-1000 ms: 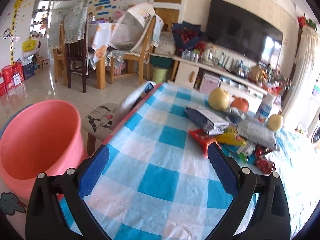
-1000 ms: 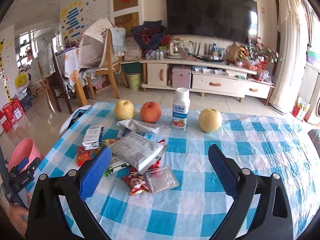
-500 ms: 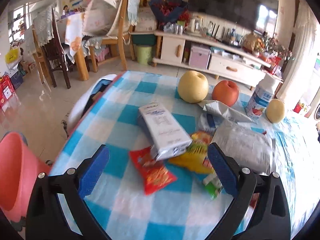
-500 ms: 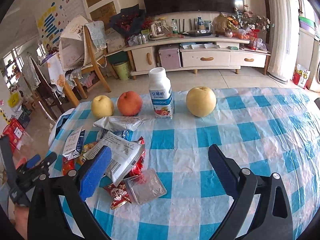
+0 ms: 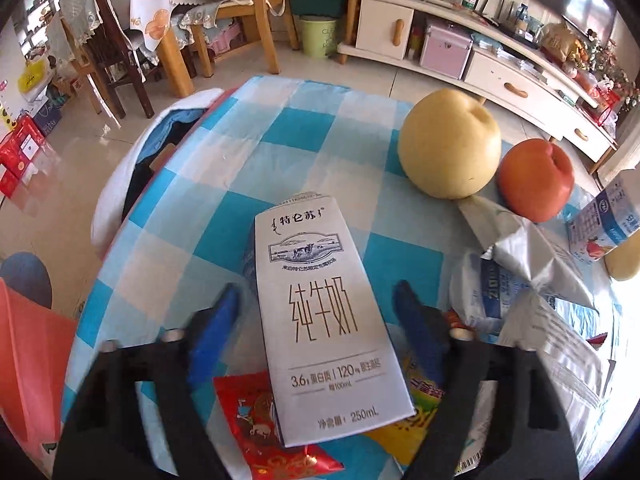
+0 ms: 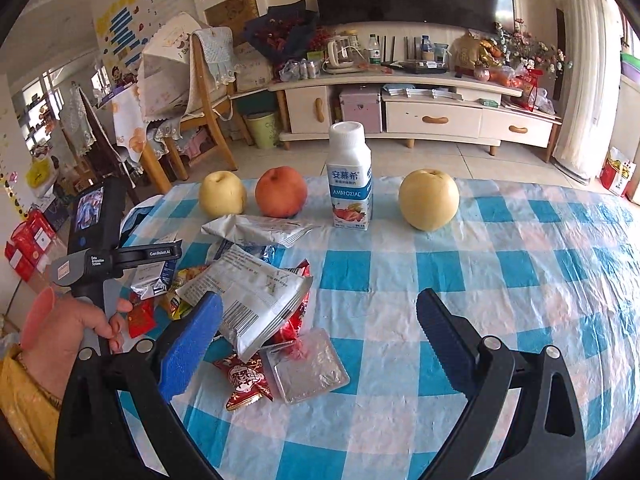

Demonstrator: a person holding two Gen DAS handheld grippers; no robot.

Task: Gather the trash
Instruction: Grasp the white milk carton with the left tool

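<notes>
Now that your left gripper (image 5: pixel 316 308) has swung away from the pink bin (image 5: pixel 28 356) it was facing a second ago and closed in on the table, the flattened milk carton (image 5: pixel 320 320) fills the centre of the left wrist view, lying between the two blue pads with a gap on each side. That gripper is spread wide and holds nothing yet; the carton rests on a red snack wrapper (image 5: pixel 260 420) and a yellow wrapper (image 5: pixel 420 400) at the bottom of the frame. My judgement: the first pick is lined up, and only the squeeze is missing.

Watch that the pads catch the carton alone, since the wrappers beneath could come up with it or slide. The bin now shows only as a sliver at the lower left edge, so you will need to swing back that way once you hold the carton.

Your right gripper (image 6: pixel 320 320) is also spread open and empty, hovering over the checked tablecloth (image 6: pixel 500 280) in the lower half of its frame, with the silver packet (image 6: pixel 256 292) and clear plastic tray (image 6: pixel 308 364) just left of centre. Pears, apple and the upright yoghurt bottle (image 6: pixel 350 184) probably stay.
</notes>
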